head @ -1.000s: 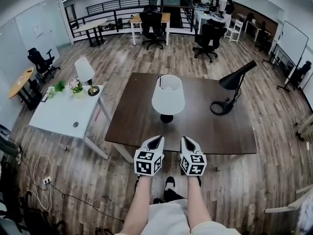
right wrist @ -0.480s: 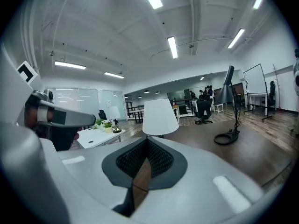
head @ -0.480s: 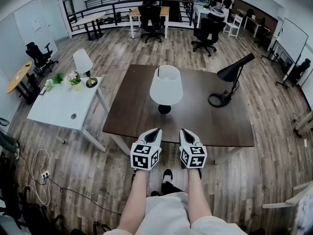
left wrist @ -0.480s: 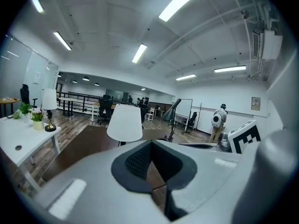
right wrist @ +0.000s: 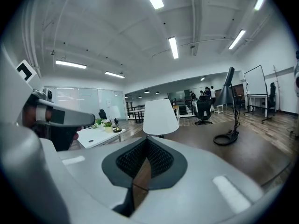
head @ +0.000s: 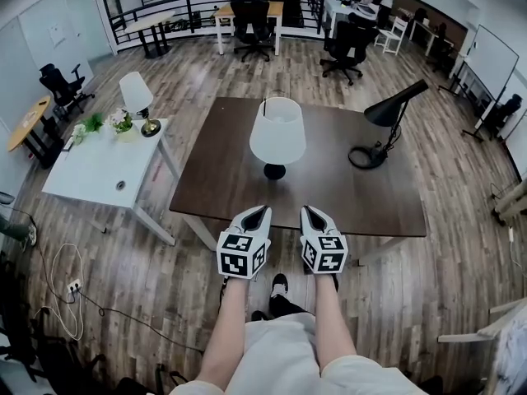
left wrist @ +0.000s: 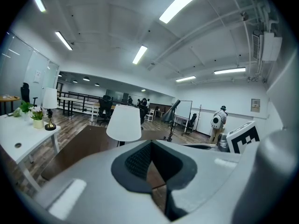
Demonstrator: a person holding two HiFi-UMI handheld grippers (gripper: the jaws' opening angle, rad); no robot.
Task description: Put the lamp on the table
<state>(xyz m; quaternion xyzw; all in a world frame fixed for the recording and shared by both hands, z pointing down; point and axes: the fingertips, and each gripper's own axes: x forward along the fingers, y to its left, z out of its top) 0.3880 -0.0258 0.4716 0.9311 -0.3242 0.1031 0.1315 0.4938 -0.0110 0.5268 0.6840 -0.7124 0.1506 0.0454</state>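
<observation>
Left tool (head: 260,211), jaws together and empty, hovers at the dark bench (head: 216,183)'s near edge. The white-shaded lamp (head: 277,130) stands upright on that bench, straight ahead, midway between both tools. Right tool (head: 309,211), likewise closed and empty, looks about equally near it.

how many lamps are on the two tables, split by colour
white-shade lamps: 2, the large lamp on the brown table and the small lamp on the white table
black desk lamp: 1
total: 3
</observation>
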